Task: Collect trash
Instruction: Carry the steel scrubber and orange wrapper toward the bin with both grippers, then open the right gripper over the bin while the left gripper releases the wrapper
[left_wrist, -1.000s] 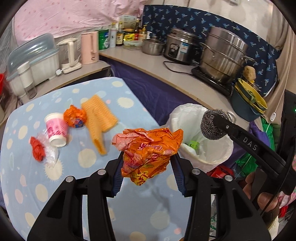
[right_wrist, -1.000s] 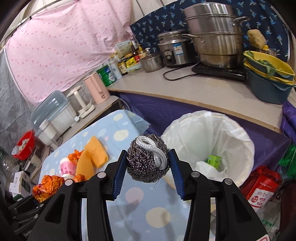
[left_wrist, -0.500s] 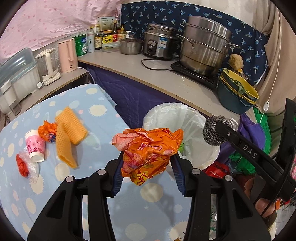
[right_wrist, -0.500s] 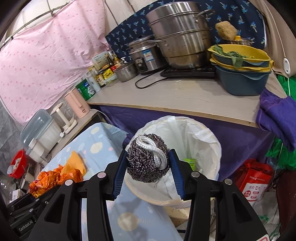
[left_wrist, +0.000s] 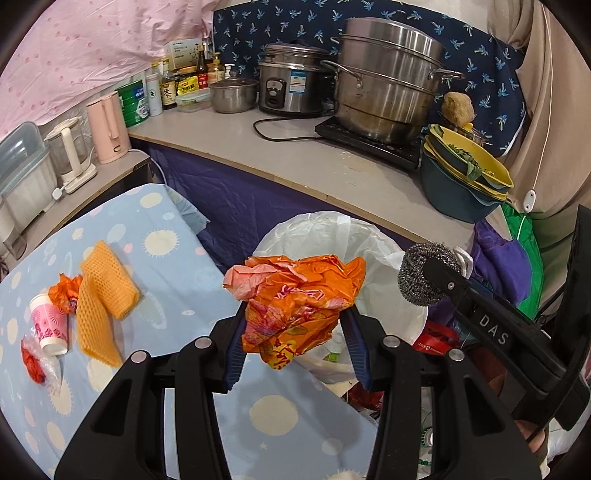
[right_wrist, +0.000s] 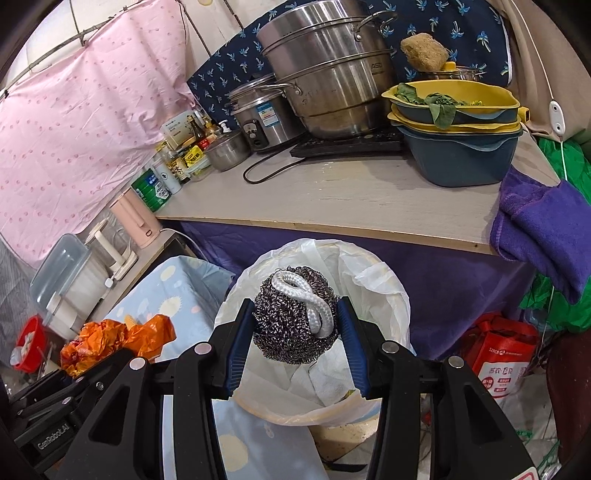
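My left gripper (left_wrist: 293, 343) is shut on a crumpled orange plastic wrapper (left_wrist: 295, 295), held over the table's right edge beside the white-lined trash bin (left_wrist: 332, 236). My right gripper (right_wrist: 295, 343) is shut on a steel wool scrubber (right_wrist: 291, 317) with a white cord loop, held above the bin's (right_wrist: 373, 280) open mouth. The scrubber (left_wrist: 424, 273) also shows at the right of the left wrist view. On the blue dotted tablecloth (left_wrist: 166, 258) lie a pink paper cup (left_wrist: 50, 325), orange foam netting (left_wrist: 99, 299), a small orange wrapper (left_wrist: 64, 291) and a red scrap in clear plastic (left_wrist: 35, 360).
A counter (left_wrist: 295, 158) behind the bin holds a steamer pot (left_wrist: 384, 77), rice cooker (left_wrist: 291, 85), stacked basins (left_wrist: 465, 177), bottles and a pink kettle (left_wrist: 107, 127). A purple towel (right_wrist: 546, 229) hangs off the counter; a red bag (right_wrist: 502, 354) stands on the floor at the right of the bin.
Both grippers have moved right toward the bin with their loads. The scrubber now hangs over the bin's mouth, and the table items have slid left in the left wrist view.
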